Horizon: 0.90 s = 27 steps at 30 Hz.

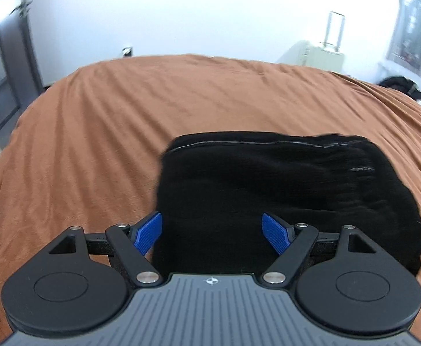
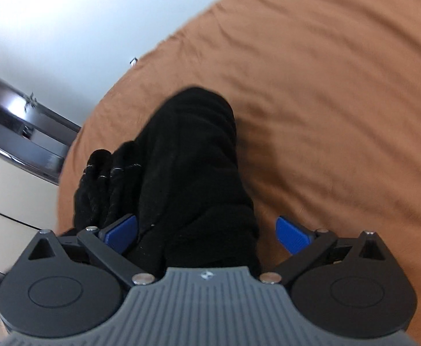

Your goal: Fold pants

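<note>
From the left wrist, your left tongs (image 1: 211,232) stand apart and empty over the near edge of the black pants (image 1: 282,199), which lie as a compact bundle on the orange bed (image 1: 95,132), probably to press or square it. A white suitcase (image 1: 320,53) stands beyond the far edge.

From the right wrist, your right tongs (image 2: 207,235) also gape, straddling the pants' (image 2: 187,155) end; nothing blocks you.
</note>
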Available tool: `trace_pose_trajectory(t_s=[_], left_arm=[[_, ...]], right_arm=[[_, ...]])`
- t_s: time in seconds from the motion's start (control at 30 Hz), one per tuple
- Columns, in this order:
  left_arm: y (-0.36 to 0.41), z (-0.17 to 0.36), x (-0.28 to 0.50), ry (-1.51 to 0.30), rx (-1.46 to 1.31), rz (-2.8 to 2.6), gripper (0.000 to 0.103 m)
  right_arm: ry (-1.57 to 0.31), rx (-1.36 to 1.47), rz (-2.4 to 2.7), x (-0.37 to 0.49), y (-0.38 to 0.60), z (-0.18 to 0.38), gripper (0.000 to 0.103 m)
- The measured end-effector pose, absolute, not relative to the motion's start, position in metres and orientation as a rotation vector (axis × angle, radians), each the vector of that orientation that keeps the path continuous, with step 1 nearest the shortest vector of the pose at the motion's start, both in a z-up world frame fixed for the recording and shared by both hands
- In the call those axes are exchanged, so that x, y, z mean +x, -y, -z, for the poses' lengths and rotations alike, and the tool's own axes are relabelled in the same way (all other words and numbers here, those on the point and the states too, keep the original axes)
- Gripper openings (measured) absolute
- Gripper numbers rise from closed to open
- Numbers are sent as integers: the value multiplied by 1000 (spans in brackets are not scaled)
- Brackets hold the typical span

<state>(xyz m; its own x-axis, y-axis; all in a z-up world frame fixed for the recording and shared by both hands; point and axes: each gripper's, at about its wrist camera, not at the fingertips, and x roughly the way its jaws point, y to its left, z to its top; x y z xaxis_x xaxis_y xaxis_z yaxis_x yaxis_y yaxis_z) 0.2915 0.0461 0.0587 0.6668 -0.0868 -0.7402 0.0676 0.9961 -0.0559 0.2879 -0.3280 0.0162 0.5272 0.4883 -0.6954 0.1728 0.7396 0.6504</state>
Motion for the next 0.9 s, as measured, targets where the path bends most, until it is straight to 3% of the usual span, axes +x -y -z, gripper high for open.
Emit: trace_pose_trajectory(t_s=[0.2,0.4,0.67,0.73,0.9], left_arm=[[-126,-41,310,-925,-244,120,95],[-158,-6,324,-984,-439,209,95],[-151,15,337,-1002,-490,336,97],[-158,24,339,-1016,-543,365,102],[-180,46,343,-1056,-779,522,103]], right_arm=[[-1030,971,-300,314,332,18,98],[-1074,926,-393,338,325,31,98],[-1091,741,-521,342,299,12,98],[-1098,672,-508,343,289,9,98],[-1104,735,-527,344,298,16,98]])
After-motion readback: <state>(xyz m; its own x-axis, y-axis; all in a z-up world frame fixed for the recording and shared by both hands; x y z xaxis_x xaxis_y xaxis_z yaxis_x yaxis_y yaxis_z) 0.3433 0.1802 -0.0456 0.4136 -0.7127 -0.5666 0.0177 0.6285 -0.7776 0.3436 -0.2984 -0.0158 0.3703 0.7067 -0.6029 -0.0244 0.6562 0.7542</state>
